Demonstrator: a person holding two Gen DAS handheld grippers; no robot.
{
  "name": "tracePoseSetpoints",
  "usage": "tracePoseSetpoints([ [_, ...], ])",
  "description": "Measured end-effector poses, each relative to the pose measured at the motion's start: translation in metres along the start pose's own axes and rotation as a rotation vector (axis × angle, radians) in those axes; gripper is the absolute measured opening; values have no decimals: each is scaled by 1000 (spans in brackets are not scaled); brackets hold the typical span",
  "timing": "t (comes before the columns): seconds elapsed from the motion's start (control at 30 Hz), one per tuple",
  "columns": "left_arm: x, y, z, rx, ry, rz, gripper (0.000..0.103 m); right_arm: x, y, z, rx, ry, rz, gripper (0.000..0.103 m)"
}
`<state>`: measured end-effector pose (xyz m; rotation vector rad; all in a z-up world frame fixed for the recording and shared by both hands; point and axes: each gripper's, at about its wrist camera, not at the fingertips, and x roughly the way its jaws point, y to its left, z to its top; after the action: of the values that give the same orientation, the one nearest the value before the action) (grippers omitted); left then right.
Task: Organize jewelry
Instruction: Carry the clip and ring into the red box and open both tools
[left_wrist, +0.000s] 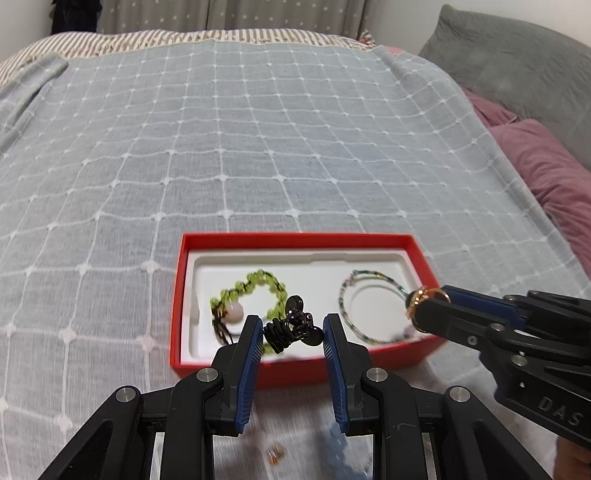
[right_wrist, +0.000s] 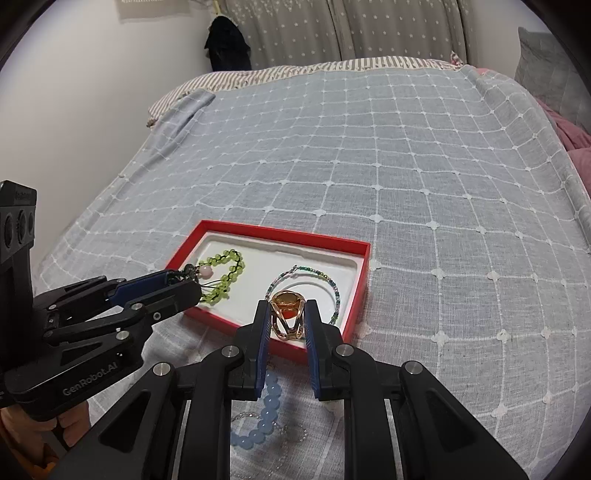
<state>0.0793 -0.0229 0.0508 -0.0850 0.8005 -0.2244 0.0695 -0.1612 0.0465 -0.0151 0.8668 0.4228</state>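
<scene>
A red box (left_wrist: 176, 295) with a white tray insert lies on the bed; it also shows in the right wrist view (right_wrist: 360, 273). In it lie a green bead bracelet (left_wrist: 258, 280) and a thin multicolour bead ring (left_wrist: 369, 275). My left gripper (left_wrist: 293, 326) is over the box's near edge, its fingers closed partway on a black coiled wire ornament (left_wrist: 290, 326). My right gripper (right_wrist: 287, 314) is shut on a gold ring with an amber stone (right_wrist: 286, 303), held over the box's right end; the ring also shows in the left wrist view (left_wrist: 419, 297).
A pale blue bead bracelet (right_wrist: 264, 417) and a thin silver chain (right_wrist: 291, 430) lie on the checked grey bedspread (right_wrist: 406, 166) in front of the box. Pink and grey pillows (left_wrist: 546, 155) are at the right. Curtains hang behind the bed.
</scene>
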Motion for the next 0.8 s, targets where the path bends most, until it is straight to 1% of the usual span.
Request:
tracePoseSetpoints([
  [0.17, 12, -1, 2, 37, -13, 37, 28, 9, -5, 1, 0, -10, 5, 19],
  [0.43, 29, 2, 2, 37, -3, 73, 28, 22, -11, 1, 3, 2, -5, 19],
  [0.57, 33, 2, 1, 42, 4, 91, 28, 25, -12, 0, 3, 9, -7, 19],
  [0.8, 30, 2, 1, 47, -5, 101, 28, 23, -12, 0, 5, 8, 6, 20],
])
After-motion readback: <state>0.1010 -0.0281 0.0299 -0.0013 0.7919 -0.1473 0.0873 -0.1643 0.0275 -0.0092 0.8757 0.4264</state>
